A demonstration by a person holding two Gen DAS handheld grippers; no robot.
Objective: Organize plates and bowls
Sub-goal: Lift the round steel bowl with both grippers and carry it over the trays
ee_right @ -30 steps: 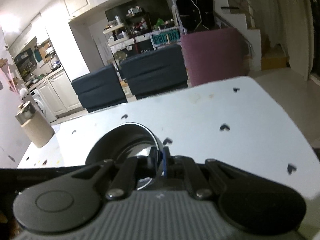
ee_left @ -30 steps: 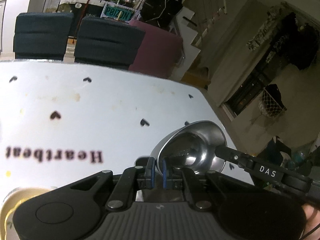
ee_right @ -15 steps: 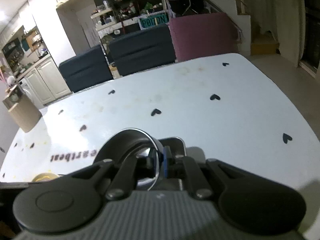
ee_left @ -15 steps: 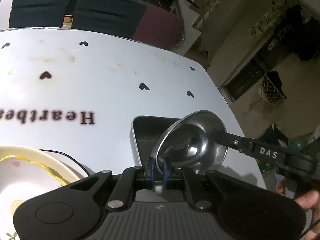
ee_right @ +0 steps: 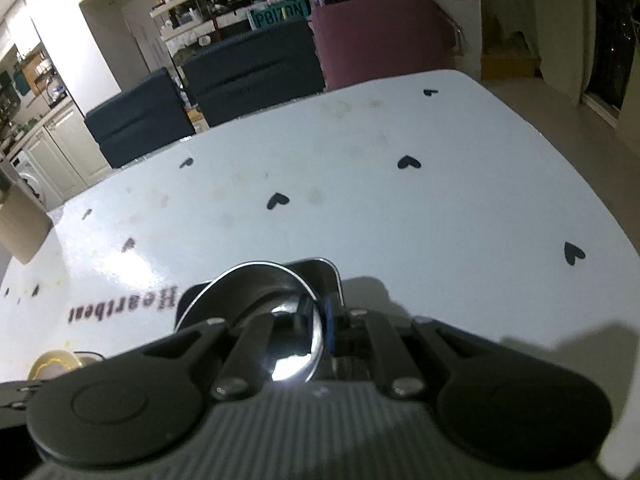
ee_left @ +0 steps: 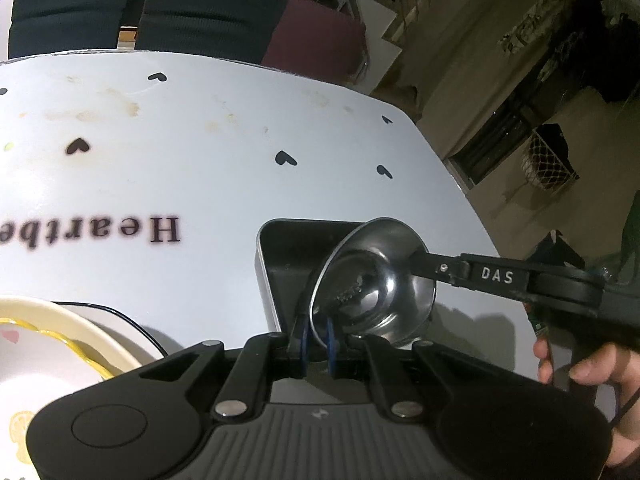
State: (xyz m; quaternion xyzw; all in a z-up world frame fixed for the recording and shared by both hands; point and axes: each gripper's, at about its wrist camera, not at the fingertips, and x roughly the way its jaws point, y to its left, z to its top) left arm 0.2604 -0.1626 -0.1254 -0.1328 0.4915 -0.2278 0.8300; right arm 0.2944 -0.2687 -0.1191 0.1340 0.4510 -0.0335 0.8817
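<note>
1. Steel bowl is hanging tilted between both tools: the left gripper jaws are pinching its near rim, and the right gripper jaws are clamping the opposite rim.
2. Bowl is hovering over the dark rectangular tray on the worktop, seemingly not yet seated.
3. Cream plate is sitting apart at the left, so setting the bowl down and sorting that plate are probably remaining.

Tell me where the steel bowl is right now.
Left wrist view, lower centre: the steel bowl hangs tilted over the dark rectangular tray, its rim pinched by both grippers.
</note>
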